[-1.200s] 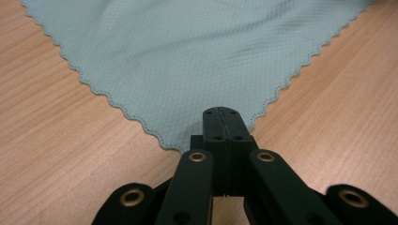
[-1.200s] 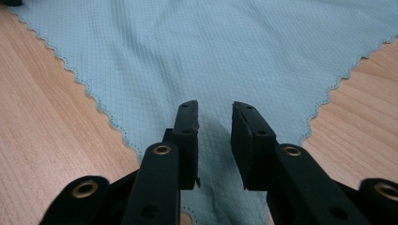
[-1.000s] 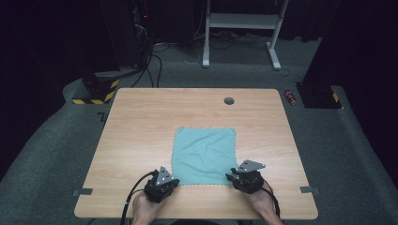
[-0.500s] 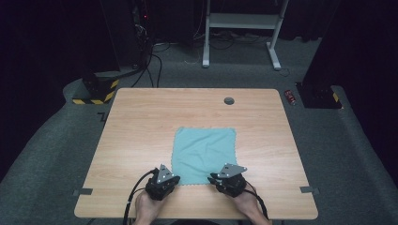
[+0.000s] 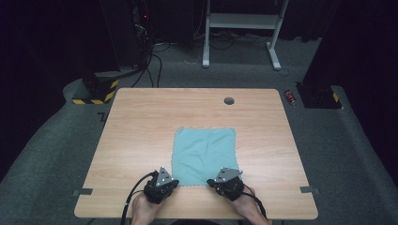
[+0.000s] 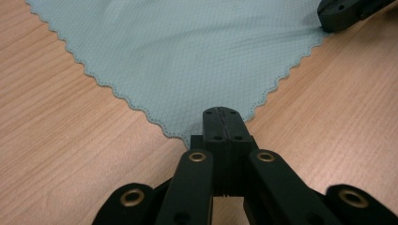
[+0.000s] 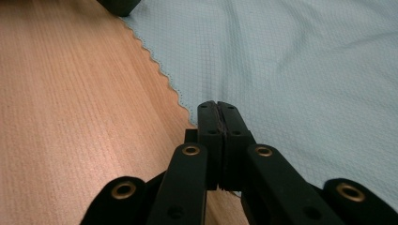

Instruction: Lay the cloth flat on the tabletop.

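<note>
A teal cloth (image 5: 204, 152) with a scalloped edge lies flat on the wooden table (image 5: 141, 131), toward the near side. My left gripper (image 5: 170, 181) sits at the cloth's near-left corner. In the left gripper view its jaws (image 6: 220, 113) are shut, with the corner of the cloth (image 6: 187, 51) running in between them. My right gripper (image 5: 218, 181) is at the near-right corner. In the right gripper view that gripper (image 7: 218, 107) is shut on the edge of the cloth (image 7: 300, 61). Both hands rest at the table's near edge.
A small dark round fitting (image 5: 229, 101) sits in the table near its far edge. On the carpet beyond stand a white frame (image 5: 241, 28), a yellow-and-black striped base (image 5: 94, 91) with cables, and a red can (image 5: 291, 97) on the right.
My right gripper has slid left along the near edge onto the cloth's near-right corner. The left gripper and the cloth have stayed in place.
</note>
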Available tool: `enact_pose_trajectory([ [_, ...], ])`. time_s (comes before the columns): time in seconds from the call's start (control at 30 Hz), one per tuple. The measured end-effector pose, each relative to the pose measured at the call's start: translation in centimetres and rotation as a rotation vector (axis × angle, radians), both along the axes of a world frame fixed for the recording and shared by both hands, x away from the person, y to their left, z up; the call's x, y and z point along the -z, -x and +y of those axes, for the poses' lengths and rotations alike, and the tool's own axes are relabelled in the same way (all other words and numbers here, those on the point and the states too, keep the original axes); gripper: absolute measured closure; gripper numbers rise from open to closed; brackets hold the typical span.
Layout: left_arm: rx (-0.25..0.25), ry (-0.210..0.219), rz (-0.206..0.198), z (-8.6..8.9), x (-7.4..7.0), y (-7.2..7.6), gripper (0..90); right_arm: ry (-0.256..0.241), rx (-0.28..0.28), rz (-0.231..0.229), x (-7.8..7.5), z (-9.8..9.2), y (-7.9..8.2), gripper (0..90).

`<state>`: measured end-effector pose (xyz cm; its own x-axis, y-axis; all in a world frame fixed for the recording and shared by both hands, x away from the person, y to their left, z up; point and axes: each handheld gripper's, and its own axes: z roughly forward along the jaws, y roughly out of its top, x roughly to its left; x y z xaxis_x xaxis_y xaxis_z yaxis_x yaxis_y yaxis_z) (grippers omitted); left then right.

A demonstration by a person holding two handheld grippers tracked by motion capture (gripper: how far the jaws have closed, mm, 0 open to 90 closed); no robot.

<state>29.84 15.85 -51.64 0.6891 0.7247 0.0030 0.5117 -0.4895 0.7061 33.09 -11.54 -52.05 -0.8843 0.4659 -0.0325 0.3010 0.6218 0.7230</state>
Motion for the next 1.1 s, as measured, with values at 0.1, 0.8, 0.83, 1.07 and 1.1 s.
enact_pose_trajectory([
  [0.1, 0.008, 0.042, -0.021, 0.0, -0.2, -0.2, 89.5, -0.045, 0.027, -0.006, -0.5, -0.2, -0.2, 76.4],
  [0.8, -0.025, 0.013, -0.027, 0.1, -1.4, -3.4, 56.9, -0.038, 0.117, -0.02, -1.3, -1.4, -2.4, 58.1],
  [0.83, -0.045, 0.035, -0.022, 0.3, -1.6, -4.5, 56.7, -0.033, 0.148, -0.025, -1.3, -1.6, -3.1, 58.4],
  [1.07, -0.198, 0.101, 0.018, 1.4, -1.7, -11.2, 55.0, -0.049, 0.273, -0.002, -0.3, -2.8, -5.5, 59.8],
  [1.1, -0.212, 0.103, 0.022, 1.5, -1.6, -11.9, 54.4, -0.039, 0.277, -0.006, -0.2, -2.8, -5.6, 59.6],
])
